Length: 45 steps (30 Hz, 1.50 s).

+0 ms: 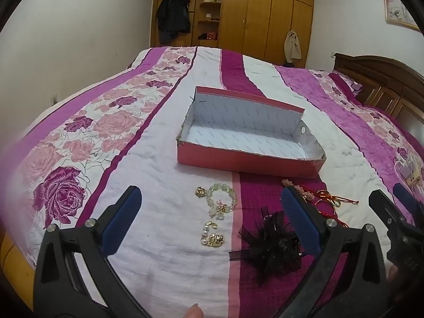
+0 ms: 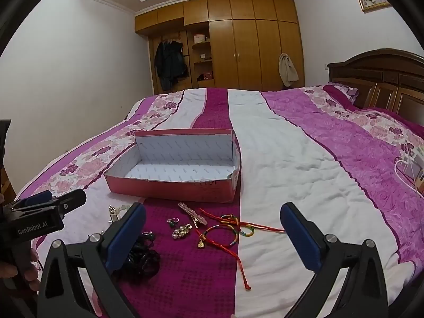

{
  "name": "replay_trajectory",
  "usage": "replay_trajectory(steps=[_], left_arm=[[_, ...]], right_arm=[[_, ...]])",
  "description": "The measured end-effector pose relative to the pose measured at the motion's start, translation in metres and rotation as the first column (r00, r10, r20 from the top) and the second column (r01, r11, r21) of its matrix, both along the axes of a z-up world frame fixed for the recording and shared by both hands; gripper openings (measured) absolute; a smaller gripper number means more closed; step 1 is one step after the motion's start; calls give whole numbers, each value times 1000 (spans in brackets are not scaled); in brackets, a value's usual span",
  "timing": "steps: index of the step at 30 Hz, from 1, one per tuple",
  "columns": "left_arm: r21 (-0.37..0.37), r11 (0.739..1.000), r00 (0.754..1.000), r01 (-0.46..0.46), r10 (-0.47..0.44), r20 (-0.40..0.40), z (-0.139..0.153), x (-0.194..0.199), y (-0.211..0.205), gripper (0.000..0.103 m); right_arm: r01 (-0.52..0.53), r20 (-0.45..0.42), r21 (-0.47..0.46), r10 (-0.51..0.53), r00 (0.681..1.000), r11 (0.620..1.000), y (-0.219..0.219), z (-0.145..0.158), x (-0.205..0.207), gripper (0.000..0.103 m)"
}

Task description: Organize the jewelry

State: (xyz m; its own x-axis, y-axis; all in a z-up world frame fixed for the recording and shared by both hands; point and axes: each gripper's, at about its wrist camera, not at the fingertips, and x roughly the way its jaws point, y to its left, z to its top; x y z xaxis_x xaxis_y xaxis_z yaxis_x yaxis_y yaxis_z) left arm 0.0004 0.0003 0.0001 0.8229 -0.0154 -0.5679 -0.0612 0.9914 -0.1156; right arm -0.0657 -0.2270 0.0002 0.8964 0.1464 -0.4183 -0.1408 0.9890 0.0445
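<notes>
An open red cardboard box (image 1: 246, 160) with a white inside lies on the bed; it also shows in the right wrist view (image 2: 169, 188). In front of it lie a green bead bracelet (image 1: 221, 198), a pearl and gold piece (image 1: 212, 235), a black lace flower (image 1: 270, 246), red cord bracelets (image 2: 225, 232), a hair clip (image 2: 192, 213) and pearl earrings (image 2: 181, 230). My left gripper (image 1: 212, 212) is open and empty above the bead bracelet. My right gripper (image 2: 213, 228) is open and empty above the cord bracelets.
The bed has a pink, purple and white quilt (image 2: 291, 159). A wooden headboard (image 2: 376, 79) stands at the right and a wardrobe (image 2: 238, 42) at the back. A white cable and small boxes (image 2: 409, 168) lie at the bed's right side.
</notes>
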Motion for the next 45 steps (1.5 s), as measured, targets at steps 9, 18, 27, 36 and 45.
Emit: replay_trajectory(steps=[9, 18, 27, 36, 45], left_arm=[[11, 1000, 1000, -11, 11, 15, 10, 4, 7, 99], [25, 1000, 999, -1, 0, 48, 14, 0, 3, 99], [31, 1000, 997, 1, -4, 83, 17, -2, 2, 99], [45, 999, 995, -1, -4, 99, 21, -5, 0, 99], [46, 999, 994, 3, -8, 105, 22, -6, -1, 99]], right_arm=[[-6, -16, 10, 6, 1000, 1000, -2, 0, 3, 103], [0, -1, -5, 0, 1000, 1000, 1, 0, 2, 103], [-1, 20, -20, 1, 1000, 1000, 0, 7, -2, 103], [21, 31, -1, -21, 999, 1000, -11, 13, -4, 103], [18, 29, -2, -18, 999, 1000, -9, 16, -6, 103]])
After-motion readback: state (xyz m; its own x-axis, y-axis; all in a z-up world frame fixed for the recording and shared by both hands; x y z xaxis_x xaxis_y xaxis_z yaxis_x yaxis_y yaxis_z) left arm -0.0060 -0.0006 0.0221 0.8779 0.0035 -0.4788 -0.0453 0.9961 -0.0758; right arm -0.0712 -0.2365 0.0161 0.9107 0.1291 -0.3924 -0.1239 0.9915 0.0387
